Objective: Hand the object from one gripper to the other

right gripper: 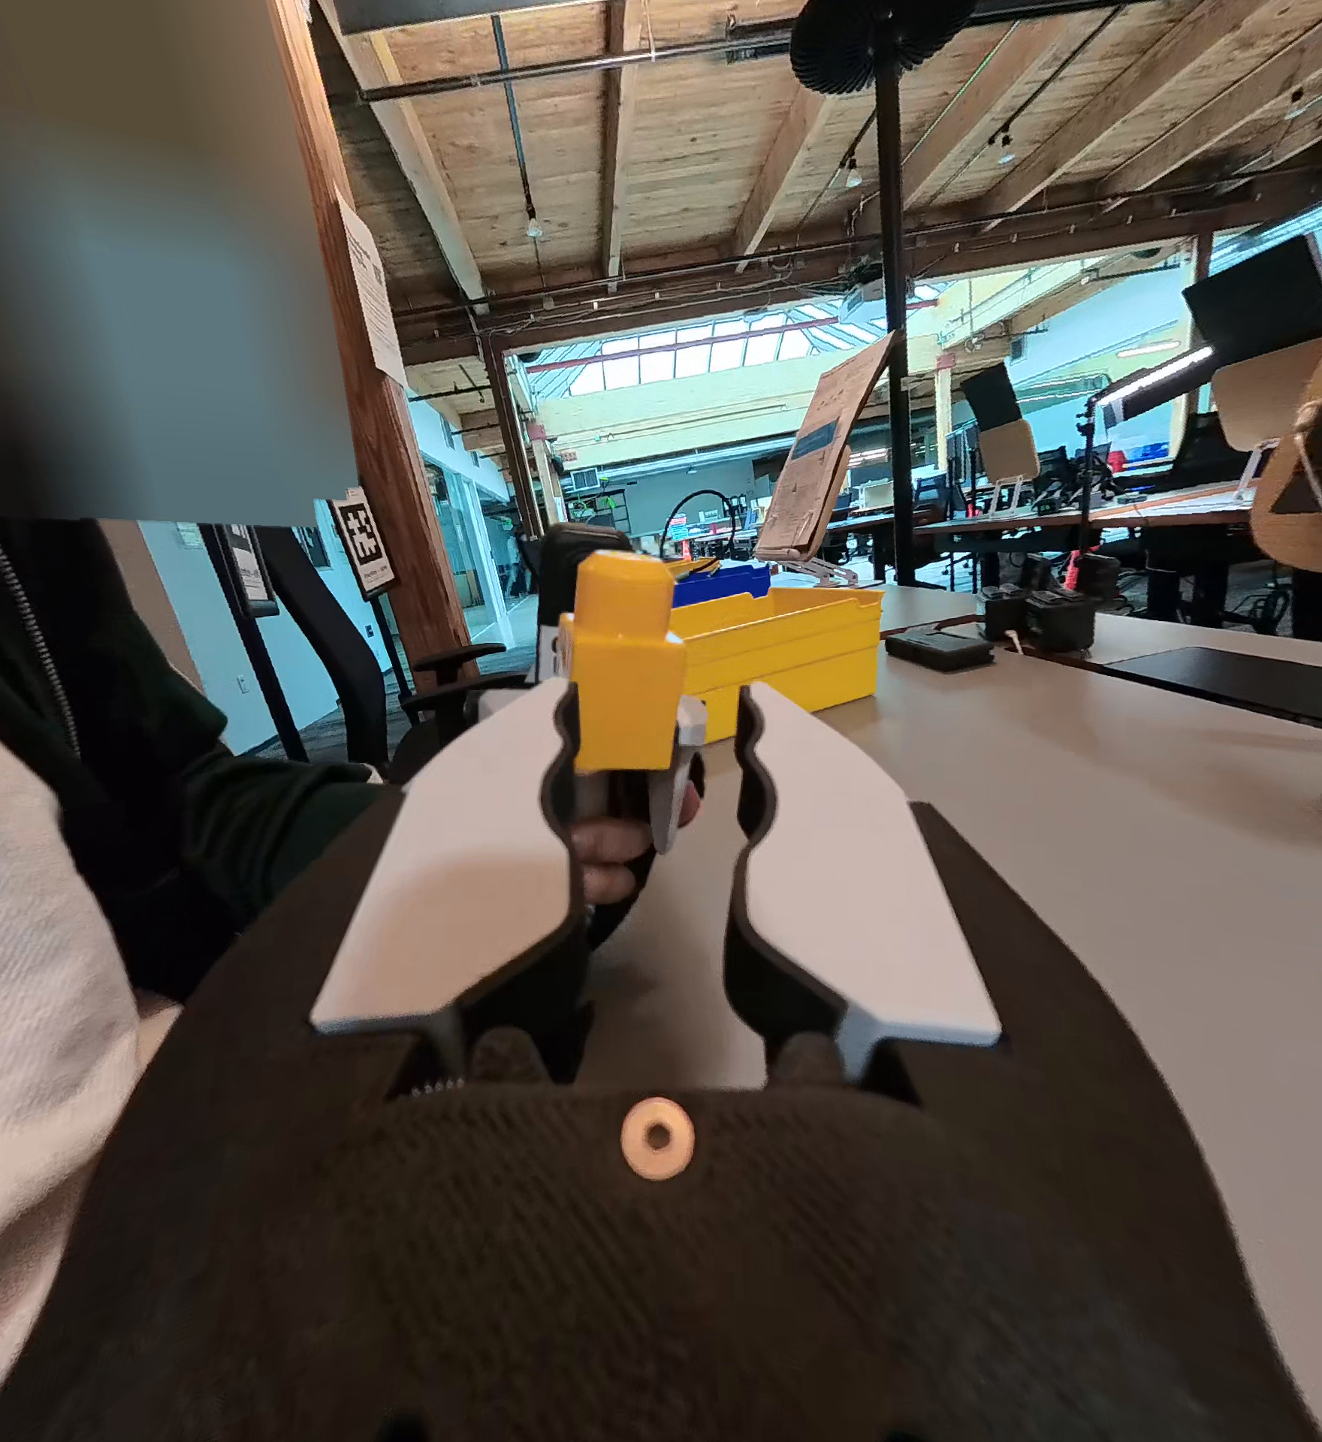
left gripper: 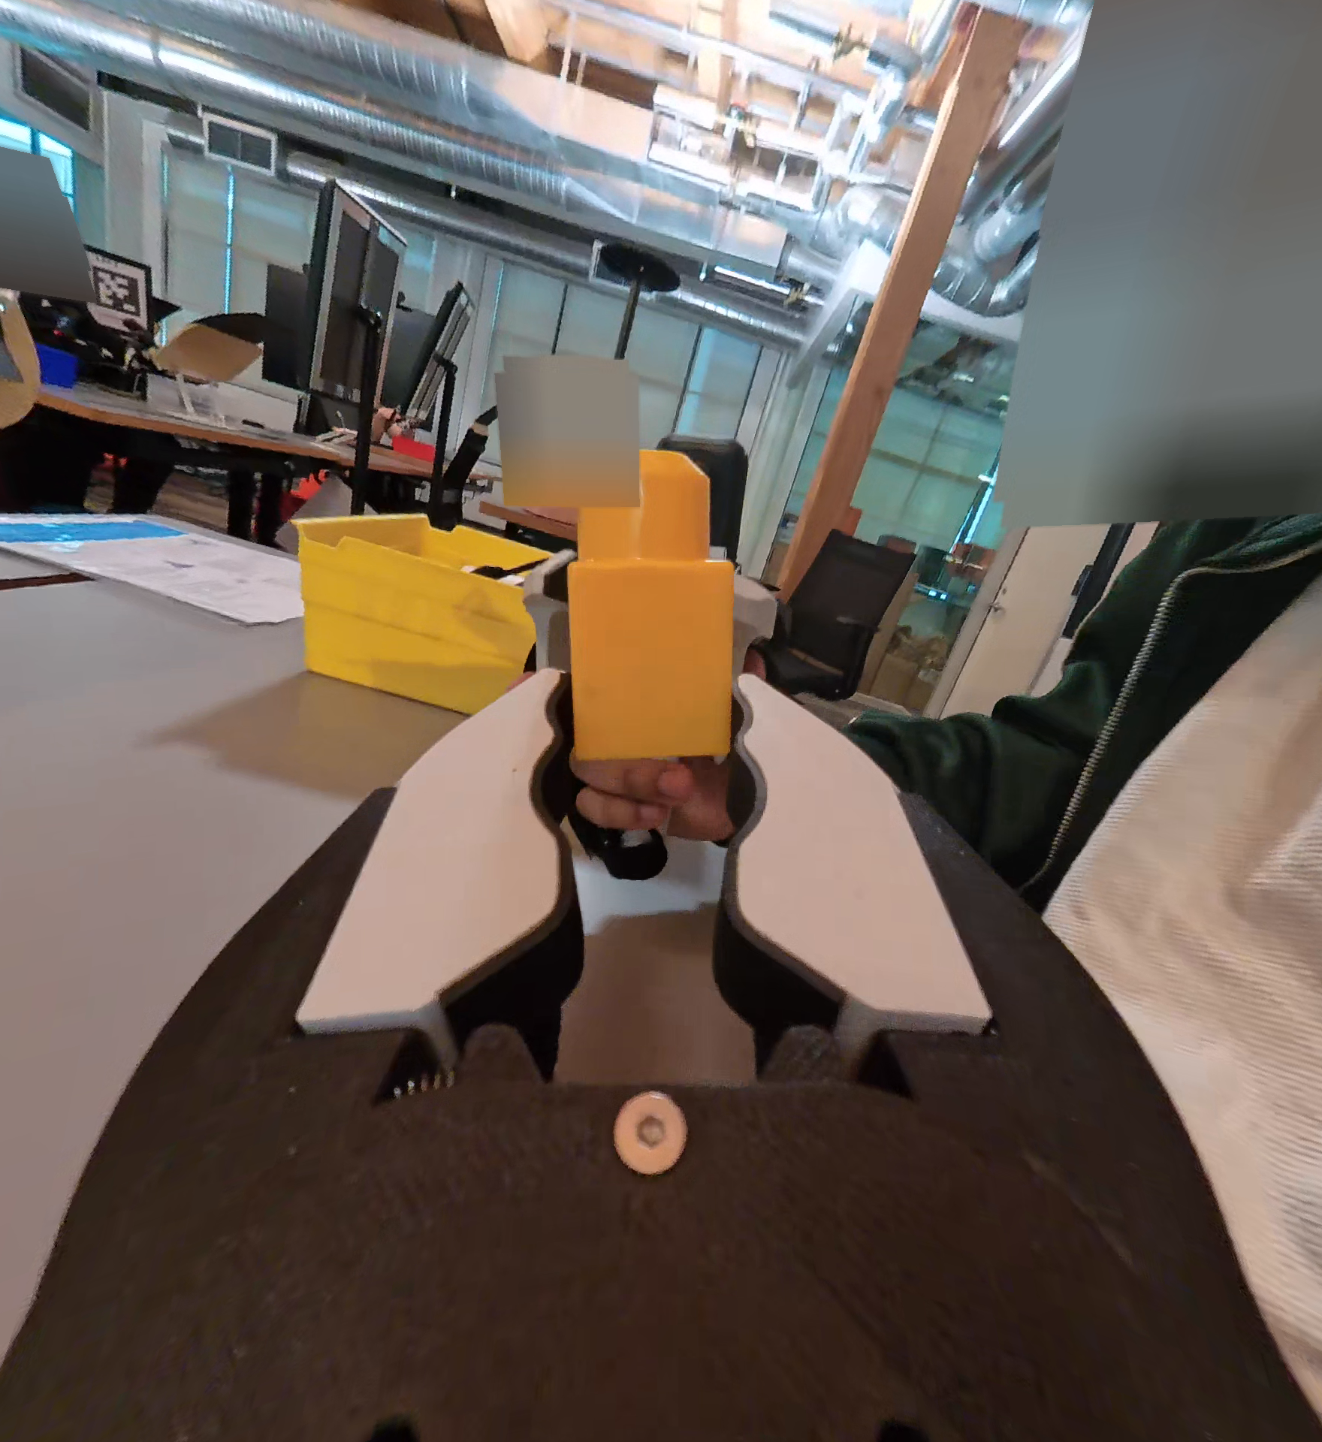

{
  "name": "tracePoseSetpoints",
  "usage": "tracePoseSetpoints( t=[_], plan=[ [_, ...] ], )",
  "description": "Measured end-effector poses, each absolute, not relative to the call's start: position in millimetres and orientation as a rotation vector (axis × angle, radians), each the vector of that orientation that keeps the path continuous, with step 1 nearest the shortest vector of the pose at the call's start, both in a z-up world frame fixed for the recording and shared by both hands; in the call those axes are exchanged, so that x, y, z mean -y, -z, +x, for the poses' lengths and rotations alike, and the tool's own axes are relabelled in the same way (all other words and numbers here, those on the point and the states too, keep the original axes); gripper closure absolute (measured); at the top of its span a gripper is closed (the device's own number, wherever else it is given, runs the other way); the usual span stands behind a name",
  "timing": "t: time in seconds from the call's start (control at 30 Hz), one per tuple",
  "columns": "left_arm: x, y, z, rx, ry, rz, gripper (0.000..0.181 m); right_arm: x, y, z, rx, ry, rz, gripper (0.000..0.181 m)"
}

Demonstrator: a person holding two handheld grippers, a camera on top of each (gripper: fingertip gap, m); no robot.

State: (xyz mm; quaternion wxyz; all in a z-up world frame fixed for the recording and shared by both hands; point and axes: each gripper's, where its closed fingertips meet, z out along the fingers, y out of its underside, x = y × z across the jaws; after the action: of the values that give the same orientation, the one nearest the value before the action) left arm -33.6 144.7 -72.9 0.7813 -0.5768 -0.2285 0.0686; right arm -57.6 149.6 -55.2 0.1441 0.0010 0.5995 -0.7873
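Orange block (left gripper: 646, 624) – left tool (left gripper: 646, 690) clamps it | right tool (right gripper: 658, 706) agape | yellow bin (right gripper: 783, 648) – contents unclear

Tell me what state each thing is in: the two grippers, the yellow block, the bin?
Left gripper: shut on the block.
Right gripper: open, fingers either side of the block, a gap on one side.
Block: upright, held above the table.
Bin: resting on the table, open-topped, something inside.
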Motion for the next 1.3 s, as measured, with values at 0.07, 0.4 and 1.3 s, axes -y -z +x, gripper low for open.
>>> tracePoseSetpoints(
  t=[0.07,0.4,1.3],
  plan=[
    [-139.2,69.6,-35.5,0.502,-0.161,-1.246,0.146,-150.9,56.3,-64.3,-1.723,2.287,0.042,0.144],
    [-141.9,72.7,-49.0,0.506,-0.185,-1.335,0.146,-130.3,41.9,-57.0,-1.683,2.217,0.018,0.135],
    [-175.8,75.5,-7.6,0.436,-0.046,-1.3,0.146,-152.8,61.8,-9.6,-1.864,2.113,-0.066,0.144]
  ],
)
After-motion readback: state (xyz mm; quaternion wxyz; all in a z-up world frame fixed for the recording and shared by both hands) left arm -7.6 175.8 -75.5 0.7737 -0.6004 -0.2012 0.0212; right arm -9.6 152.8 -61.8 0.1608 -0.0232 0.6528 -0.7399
